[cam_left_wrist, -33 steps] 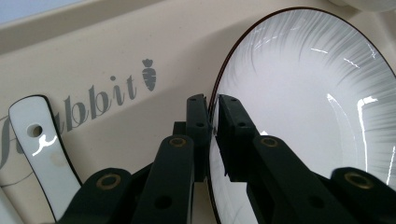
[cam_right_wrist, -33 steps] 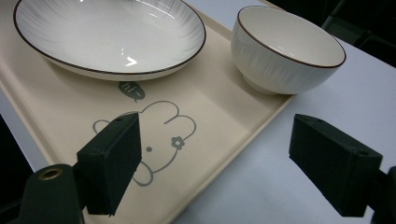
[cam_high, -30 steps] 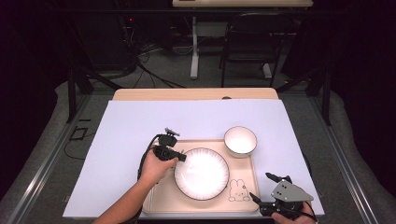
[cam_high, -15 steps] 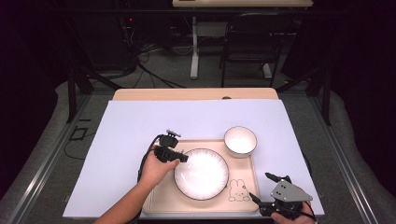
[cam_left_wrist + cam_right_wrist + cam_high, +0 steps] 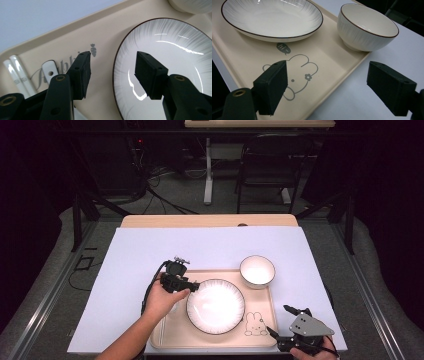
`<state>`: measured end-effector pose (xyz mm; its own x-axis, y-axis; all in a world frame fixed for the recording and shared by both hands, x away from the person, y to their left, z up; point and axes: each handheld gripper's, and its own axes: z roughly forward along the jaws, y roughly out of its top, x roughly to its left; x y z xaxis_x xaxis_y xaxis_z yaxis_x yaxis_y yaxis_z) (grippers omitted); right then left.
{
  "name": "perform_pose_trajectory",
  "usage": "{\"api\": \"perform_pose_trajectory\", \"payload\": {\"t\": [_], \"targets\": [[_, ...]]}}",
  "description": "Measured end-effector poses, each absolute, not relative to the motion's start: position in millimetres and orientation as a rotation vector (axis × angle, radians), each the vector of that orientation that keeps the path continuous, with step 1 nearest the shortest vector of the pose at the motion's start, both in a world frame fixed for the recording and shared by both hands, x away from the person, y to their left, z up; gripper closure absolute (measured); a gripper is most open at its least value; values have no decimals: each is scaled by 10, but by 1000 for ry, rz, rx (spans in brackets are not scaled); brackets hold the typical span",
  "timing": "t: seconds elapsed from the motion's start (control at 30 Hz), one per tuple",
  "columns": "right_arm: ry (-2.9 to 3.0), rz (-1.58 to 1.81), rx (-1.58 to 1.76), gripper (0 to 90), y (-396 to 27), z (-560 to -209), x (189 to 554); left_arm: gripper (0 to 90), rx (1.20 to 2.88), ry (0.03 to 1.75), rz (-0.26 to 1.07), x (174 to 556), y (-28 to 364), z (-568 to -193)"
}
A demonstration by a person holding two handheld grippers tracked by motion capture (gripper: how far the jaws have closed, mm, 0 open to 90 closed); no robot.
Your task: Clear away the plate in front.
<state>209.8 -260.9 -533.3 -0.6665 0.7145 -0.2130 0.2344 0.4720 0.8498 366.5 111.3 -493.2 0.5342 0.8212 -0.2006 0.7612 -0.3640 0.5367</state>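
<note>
A white plate (image 5: pixel 215 306) with a dark rim lies in the middle of a beige tray (image 5: pixel 260 340). A white bowl (image 5: pixel 257 271) stands at the tray's far right corner. My left gripper (image 5: pixel 193 284) hovers at the plate's left rim. Its jaws have just been opening and now stand apart. In the left gripper view the left gripper (image 5: pixel 113 58) straddles the plate (image 5: pixel 175 50) rim without touching it. My right gripper (image 5: pixel 279 319) rests at the tray's near right corner. In the right gripper view the right gripper (image 5: pixel 327 87) is open over the tray (image 5: pixel 242 57) edge, with nothing between its jaws.
White chopsticks (image 5: pixel 17 72) and a white spoon handle (image 5: pixel 50 71) lie on the tray's left part. A rabbit drawing (image 5: pixel 297 75) marks the tray's near right corner. A pale sheet (image 5: pixel 150 250) covers the table. A chair (image 5: pixel 270 165) and a desk stand beyond the table.
The left gripper has lifted a little at the plate's left rim. Plate, bowl and right gripper have kept their places.
</note>
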Motion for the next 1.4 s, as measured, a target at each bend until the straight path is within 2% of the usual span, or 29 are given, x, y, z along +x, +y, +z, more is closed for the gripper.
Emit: {"api": "perform_pose_trajectory", "payload": {"t": [0.63,0.9,1.4], "targets": [[2167,1131,786,166,-2601,-5334,2098,447,2092,1400,194,3496,1609,-4682],[2167,1131,788,166,-2599,-5335,2100,447,2045,1491,252,3436,1857,-4780],[2170,1131,784,166,-2595,-5339,2105,449,1924,1631,275,3347,2225,-5010]]}}
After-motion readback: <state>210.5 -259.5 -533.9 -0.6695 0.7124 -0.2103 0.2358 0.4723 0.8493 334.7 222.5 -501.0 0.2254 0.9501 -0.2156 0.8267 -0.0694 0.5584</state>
